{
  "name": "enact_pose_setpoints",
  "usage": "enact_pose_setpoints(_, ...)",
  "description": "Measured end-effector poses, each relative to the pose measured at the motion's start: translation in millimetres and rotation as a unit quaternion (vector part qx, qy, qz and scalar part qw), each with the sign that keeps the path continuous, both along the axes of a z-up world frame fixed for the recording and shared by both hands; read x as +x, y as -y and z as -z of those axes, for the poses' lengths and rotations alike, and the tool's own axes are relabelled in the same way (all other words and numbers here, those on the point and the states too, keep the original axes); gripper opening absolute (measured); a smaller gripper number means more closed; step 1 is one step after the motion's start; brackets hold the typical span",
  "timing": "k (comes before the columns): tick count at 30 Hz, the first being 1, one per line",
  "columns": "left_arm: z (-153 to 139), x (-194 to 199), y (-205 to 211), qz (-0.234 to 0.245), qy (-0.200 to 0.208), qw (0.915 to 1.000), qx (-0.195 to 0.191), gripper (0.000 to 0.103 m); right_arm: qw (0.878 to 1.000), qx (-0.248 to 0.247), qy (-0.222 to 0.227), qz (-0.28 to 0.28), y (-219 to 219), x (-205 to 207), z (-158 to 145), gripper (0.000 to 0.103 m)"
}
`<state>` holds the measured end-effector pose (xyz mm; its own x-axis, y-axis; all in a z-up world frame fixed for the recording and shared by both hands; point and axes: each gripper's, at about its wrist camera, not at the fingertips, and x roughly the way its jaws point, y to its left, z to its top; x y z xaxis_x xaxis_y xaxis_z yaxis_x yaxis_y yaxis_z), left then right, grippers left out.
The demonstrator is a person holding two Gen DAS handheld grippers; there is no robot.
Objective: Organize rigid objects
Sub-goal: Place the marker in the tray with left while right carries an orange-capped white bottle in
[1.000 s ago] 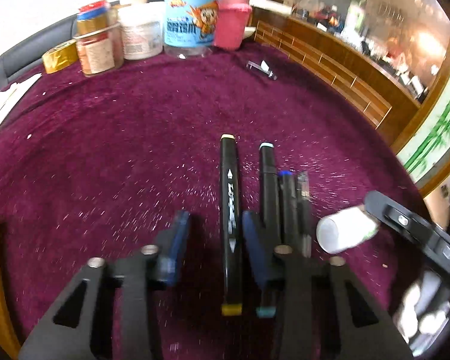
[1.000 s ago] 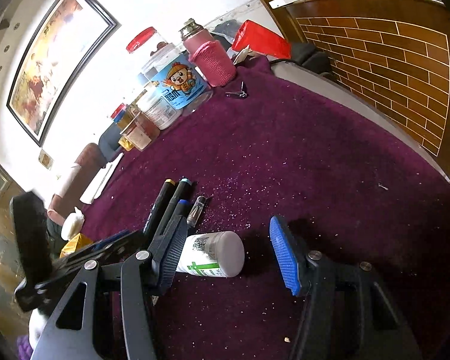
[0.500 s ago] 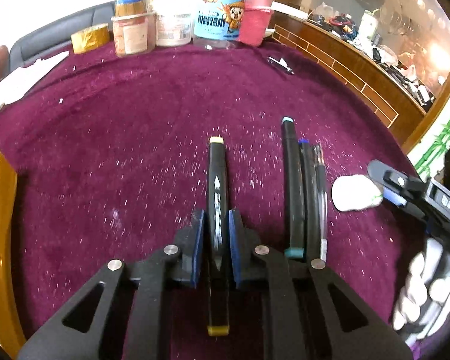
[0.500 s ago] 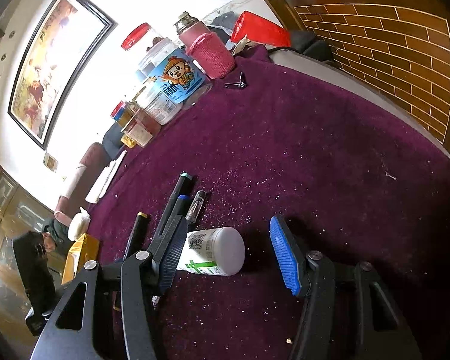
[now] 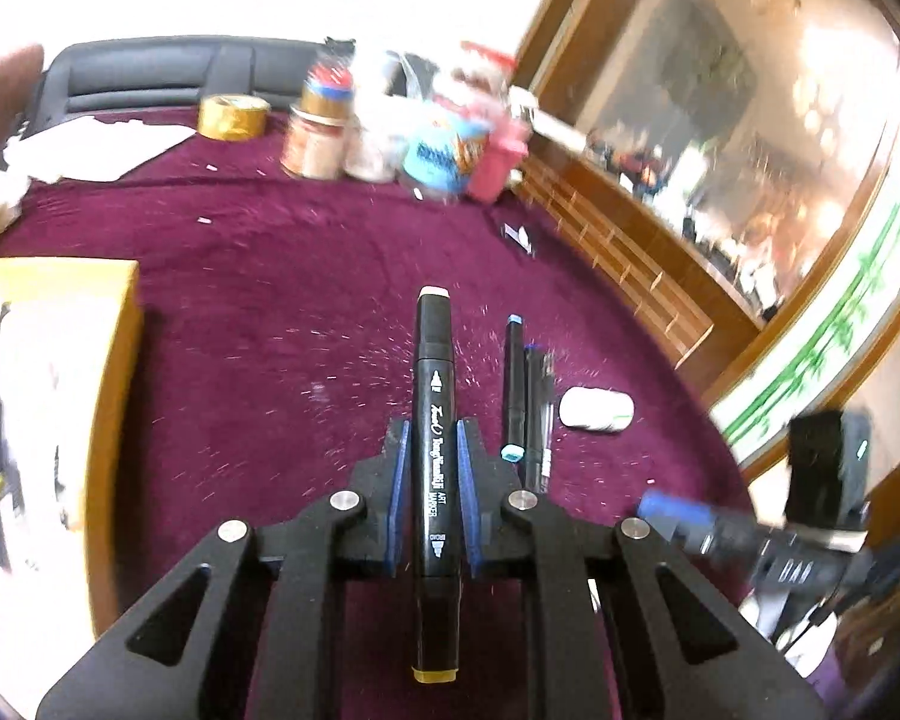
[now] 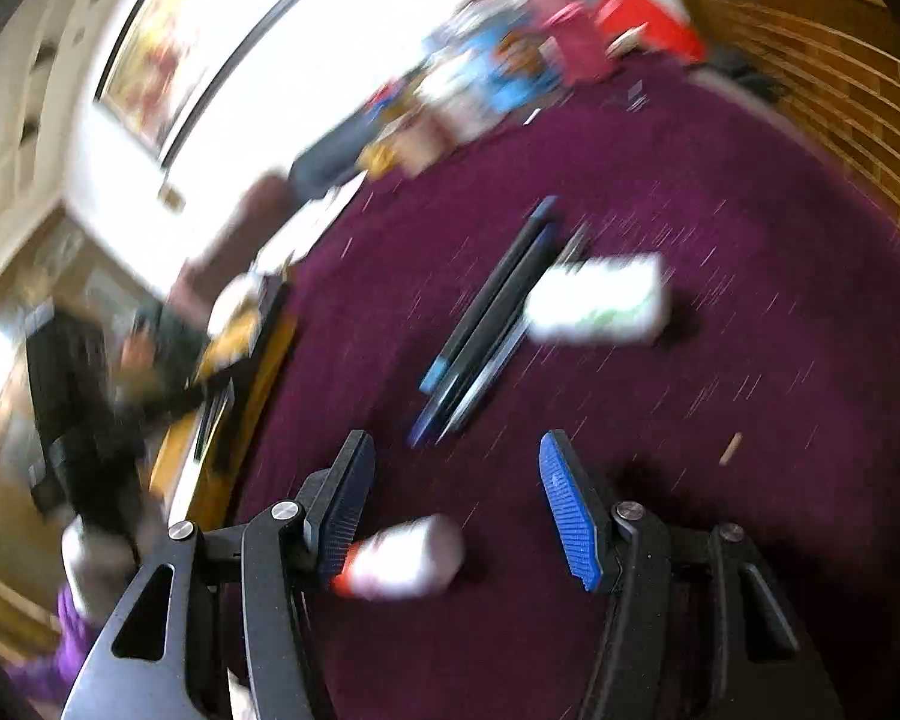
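Note:
My left gripper [image 5: 432,456] is shut on a black art marker [image 5: 435,396] with a yellow end cap and holds it lifted above the purple cloth. Three more pens [image 5: 525,396] lie side by side on the cloth to its right, with a small white bottle [image 5: 597,411] beside them. In the blurred right wrist view my right gripper [image 6: 450,480] is open and empty; the pens [image 6: 486,324] and white bottle [image 6: 594,300] lie ahead of it, and another white bottle with a red end [image 6: 402,558] lies between its fingers near the left one.
A yellow box [image 5: 48,396] holding dark pens stands at the left. Jars, a tape roll [image 5: 234,117] and a pink bottle [image 5: 498,156] line the far edge. A nail clipper [image 5: 519,237] lies beyond the pens. White papers [image 5: 90,150] lie far left.
My left gripper has lifted the black marker off the cloth and pulled back. My right gripper has swung back fast from the white bottle, and a second bottle now lies between its fingers.

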<state>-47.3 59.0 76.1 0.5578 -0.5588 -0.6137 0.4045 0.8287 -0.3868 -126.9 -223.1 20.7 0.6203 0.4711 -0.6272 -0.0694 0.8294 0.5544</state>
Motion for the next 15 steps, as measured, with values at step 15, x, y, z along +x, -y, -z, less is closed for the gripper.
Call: enact_pose_setpoints(15,2,-48,-154,-0.153,0.003,0.9869,-0.052,0.013,0.995,-0.045,-0.09,0.028,-68,29,21,0.05)
